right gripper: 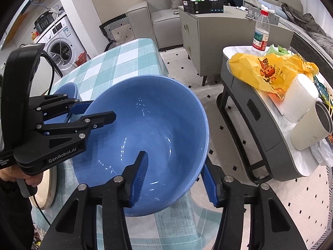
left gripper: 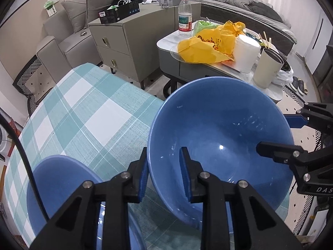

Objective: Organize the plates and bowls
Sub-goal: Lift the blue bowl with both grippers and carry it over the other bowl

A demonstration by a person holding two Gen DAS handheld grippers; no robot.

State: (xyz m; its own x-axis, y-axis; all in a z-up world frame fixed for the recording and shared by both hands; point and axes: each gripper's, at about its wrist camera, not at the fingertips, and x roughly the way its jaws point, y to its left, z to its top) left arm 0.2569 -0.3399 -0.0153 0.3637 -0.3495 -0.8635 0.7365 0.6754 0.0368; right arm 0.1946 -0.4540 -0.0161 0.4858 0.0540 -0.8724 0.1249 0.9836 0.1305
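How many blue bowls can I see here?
2. A large blue bowl sits between both grippers at the checked table's edge; a smaller blue bowl sits beside it. Others may be hidden.

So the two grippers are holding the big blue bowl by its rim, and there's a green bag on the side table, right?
Not quite: the bag on the side table is yellow, not green, as the right wrist view shows. The rest holds: the left gripper and right gripper straddle the rim of the big blue bowl.
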